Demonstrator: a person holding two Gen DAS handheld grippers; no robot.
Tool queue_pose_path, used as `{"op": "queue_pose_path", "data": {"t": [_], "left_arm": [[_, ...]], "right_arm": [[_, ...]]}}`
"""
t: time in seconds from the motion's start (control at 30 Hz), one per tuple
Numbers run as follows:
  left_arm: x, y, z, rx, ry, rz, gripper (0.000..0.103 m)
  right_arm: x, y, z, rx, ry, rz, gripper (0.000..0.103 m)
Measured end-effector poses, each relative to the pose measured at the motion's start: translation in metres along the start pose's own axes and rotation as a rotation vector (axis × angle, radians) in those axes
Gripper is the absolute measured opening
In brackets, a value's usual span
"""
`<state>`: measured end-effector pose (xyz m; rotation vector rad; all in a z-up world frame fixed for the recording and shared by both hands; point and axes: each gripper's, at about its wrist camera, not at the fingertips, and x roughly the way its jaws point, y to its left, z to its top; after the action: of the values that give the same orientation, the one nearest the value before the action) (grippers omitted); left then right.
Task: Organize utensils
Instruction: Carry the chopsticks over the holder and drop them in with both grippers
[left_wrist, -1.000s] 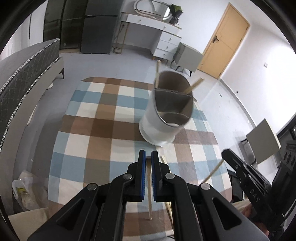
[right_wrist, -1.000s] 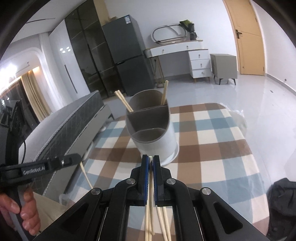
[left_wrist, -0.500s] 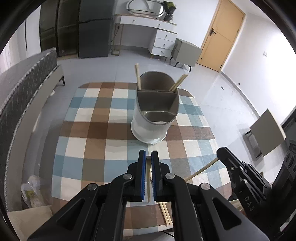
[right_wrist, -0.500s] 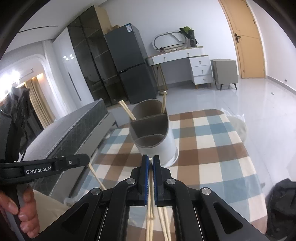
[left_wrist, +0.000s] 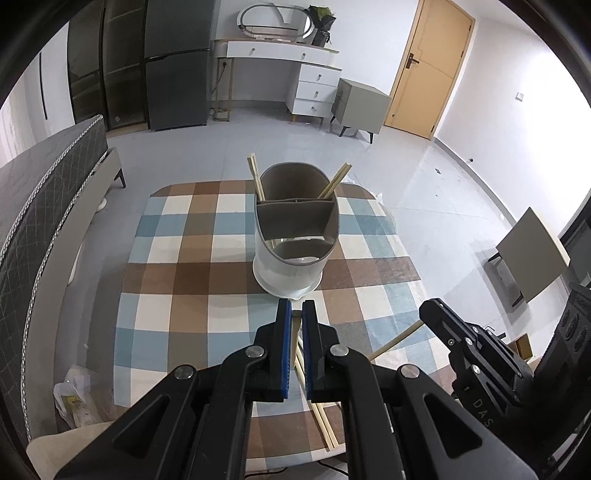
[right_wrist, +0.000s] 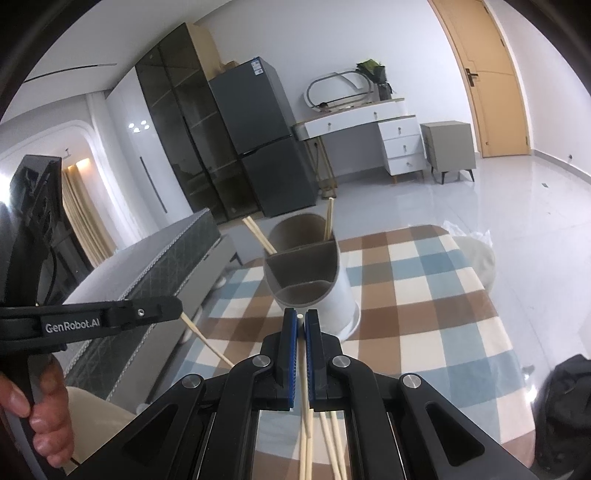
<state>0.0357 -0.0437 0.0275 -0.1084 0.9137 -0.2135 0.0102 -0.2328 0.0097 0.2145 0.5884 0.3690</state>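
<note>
left claw (left_wrist: 294, 314) rose, gripping chopstick (left_wrist: 294, 339) | right claw (right_wrist: 301, 319) grips another | holder (left_wrist: 295, 236): chopsticks in back compartment

Checked tablecloth (left_wrist: 192, 273) at frame centre in brown, blue, white and grey squares; utensil holder (left_wrist: 295, 236) white outside, taupe-grey within; pale wooden chopsticks (left_wrist: 255, 177). Black grippers with blue pads (left_wrist: 284, 350) along the lower edge. Upper right, an ochre door (left_wrist: 428, 70); upper left, a dark grey fridge (left_wrist: 173, 62); white drawers (left_wrist: 314, 92) between.
</note>
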Motion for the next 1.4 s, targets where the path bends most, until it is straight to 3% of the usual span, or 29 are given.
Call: {"op": "queue_pose_path", "data": {"t": [0.5, 0.83, 1.03, 1.4], "left_arm": [[-0.024, 0.011, 0.032, 0.0, -0.016, -0.072, 0.001], [-0.04, 0.023, 0.081, -0.022, -0.06, -0.128, 0.001], [-0.045, 0.026, 0.119, -0.025, -0.097, -0.12, 0.001], [-0.018, 0.037, 0.171, -0.028, -0.121, -0.126, 0.001]], "right_arm": [[0.001, 0.01, 0.027, -0.005, -0.035, 0.012, 0.004], [0.002, 0.019, 0.09, -0.05, -0.108, 0.02, 0.004], [0.008, 0.03, 0.135, -0.103, -0.162, 0.02, 0.003], [0.048, 0.038, 0.182, -0.138, -0.194, 0.006, 0.004]]}}
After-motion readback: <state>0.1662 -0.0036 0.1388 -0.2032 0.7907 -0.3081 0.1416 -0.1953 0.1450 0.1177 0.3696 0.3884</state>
